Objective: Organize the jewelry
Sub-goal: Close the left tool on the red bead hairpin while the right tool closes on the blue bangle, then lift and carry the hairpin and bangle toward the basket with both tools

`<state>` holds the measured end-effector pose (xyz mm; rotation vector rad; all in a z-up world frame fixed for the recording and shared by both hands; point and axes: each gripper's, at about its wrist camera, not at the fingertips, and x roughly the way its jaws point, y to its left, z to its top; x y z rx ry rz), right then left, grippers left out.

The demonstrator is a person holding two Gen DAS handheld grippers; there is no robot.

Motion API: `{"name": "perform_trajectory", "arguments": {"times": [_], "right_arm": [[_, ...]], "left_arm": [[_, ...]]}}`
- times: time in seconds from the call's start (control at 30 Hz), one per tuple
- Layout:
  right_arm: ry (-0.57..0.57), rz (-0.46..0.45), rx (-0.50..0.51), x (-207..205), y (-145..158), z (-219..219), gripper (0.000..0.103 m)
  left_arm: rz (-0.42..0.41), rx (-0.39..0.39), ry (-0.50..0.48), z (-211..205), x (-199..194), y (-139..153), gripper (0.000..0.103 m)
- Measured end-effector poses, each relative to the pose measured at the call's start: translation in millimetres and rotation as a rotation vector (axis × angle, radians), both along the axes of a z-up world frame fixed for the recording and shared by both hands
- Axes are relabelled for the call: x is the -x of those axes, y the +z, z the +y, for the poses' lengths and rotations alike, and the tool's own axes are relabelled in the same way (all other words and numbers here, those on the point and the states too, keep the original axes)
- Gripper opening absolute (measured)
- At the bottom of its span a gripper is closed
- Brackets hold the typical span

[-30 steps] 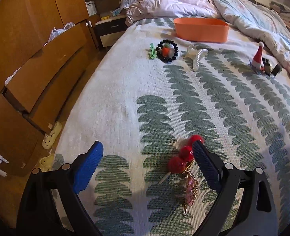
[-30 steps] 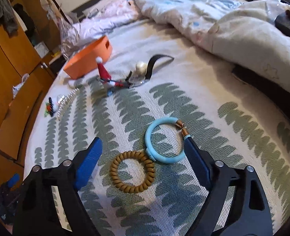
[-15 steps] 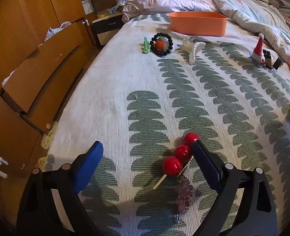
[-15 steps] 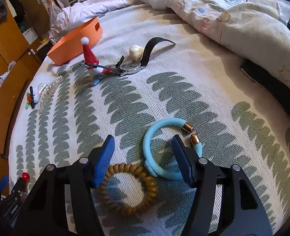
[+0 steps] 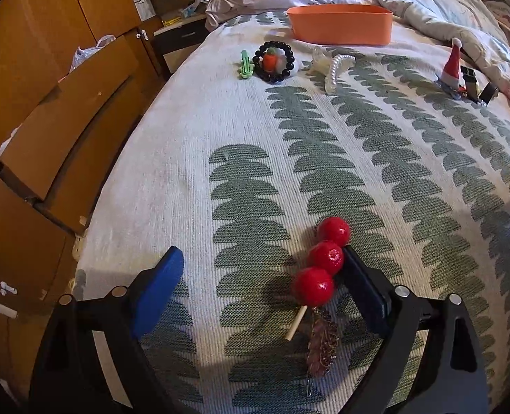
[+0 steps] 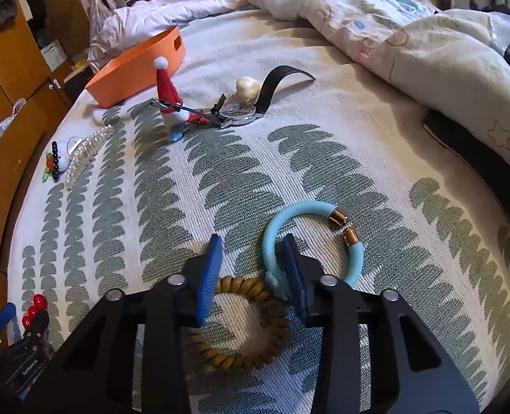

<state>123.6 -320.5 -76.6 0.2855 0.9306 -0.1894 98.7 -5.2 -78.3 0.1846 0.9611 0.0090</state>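
The left gripper (image 5: 260,281) is spread wide over the bedspread (image 5: 192,158), and the red ball hair stick (image 5: 320,265) lies touching its right finger at about 3 o'clock. The right gripper (image 6: 251,269) is partly closed but grips nothing; its fingers stand over the brown coil hair tie (image 6: 251,327), with the blue bracelet (image 6: 310,238) just beside at 2 o'clock. The orange bin (image 6: 137,69) sits far off at 11 o'clock.
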Motion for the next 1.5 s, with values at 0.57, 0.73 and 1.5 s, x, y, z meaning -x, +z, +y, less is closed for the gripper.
{"name": "perform_trajectory", "arguments": {"times": [0.57, 0.73, 1.5], "right_arm": [[-0.037, -0.061, -0.106, 11, 12, -20, 0.010], [-0.049, -0.091, -0.132, 16, 21, -27, 0.010], [-0.009, -0.258, -0.259, 41, 70, -37, 0.010]], "left_arm": [[0.026, 0.127, -0.062, -2, -17, 3, 0.029], [0.039, 0.190, -0.059, 7, -21, 6, 0.023], [-0.078, 0.249, -0.041, 24, -17, 55, 0.023]]}}
